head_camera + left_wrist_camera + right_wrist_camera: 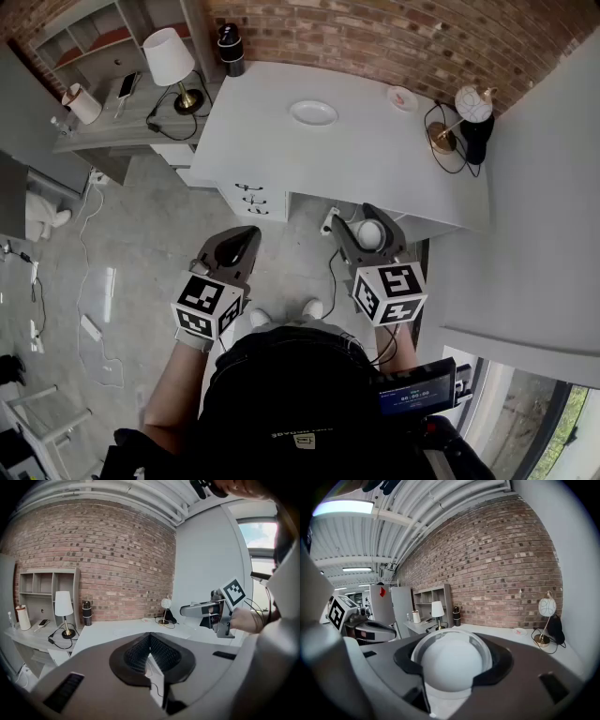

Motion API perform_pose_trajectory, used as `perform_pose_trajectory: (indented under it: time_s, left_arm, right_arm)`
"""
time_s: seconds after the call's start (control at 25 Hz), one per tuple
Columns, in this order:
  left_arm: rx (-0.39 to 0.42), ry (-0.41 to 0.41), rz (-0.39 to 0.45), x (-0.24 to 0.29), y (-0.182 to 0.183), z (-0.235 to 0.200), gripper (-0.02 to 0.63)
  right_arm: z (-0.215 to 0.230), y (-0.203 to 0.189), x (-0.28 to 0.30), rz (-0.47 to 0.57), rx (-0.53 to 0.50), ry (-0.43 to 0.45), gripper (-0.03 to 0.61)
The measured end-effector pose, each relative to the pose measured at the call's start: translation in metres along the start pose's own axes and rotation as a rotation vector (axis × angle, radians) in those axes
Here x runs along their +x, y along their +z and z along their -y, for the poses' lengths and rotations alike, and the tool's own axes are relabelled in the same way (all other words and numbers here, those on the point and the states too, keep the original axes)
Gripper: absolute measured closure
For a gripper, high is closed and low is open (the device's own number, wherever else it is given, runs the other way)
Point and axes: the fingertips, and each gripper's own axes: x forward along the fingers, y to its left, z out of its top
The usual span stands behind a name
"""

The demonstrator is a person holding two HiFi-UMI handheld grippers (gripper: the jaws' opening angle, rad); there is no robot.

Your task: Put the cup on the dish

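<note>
My right gripper [366, 219] is shut on a white round cup [370, 234], held over the floor just in front of the white desk [375, 159]. The right gripper view shows the cup [452, 663] filling the space between the jaws. A white dish [313, 112] lies on the desk's far middle, well ahead of both grippers. My left gripper [246, 236] hangs to the left of the right one, also short of the desk, shut with nothing in it; its ribbed pads [161, 652] meet.
A small pink-marked saucer [403, 97] and a globe lamp [472, 108] with its cable sit at the desk's far right. A black bottle [231, 49] stands at the far left corner. A shaded lamp [171, 58] is on the side shelf. Drawers [253, 197] are below the desk.
</note>
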Motion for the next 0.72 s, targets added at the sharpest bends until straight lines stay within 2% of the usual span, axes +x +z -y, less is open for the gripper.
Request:
perform_pose_trajectory:
  time_s: [0.4, 0.72]
  left_arm:
    - [-0.019, 0.021, 0.009, -0.002, 0.003, -0.005, 0.609]
    - [-0.020, 0.015, -0.006, 0.005, -0.001, 0.002, 0.609]
  right_arm:
    - [-0.005, 0.001, 0.009, -0.015, -0.015, 0.022, 0.332]
    - [0.008, -0.002, 0.009, -0.014, 0.015, 0.017, 0.332]
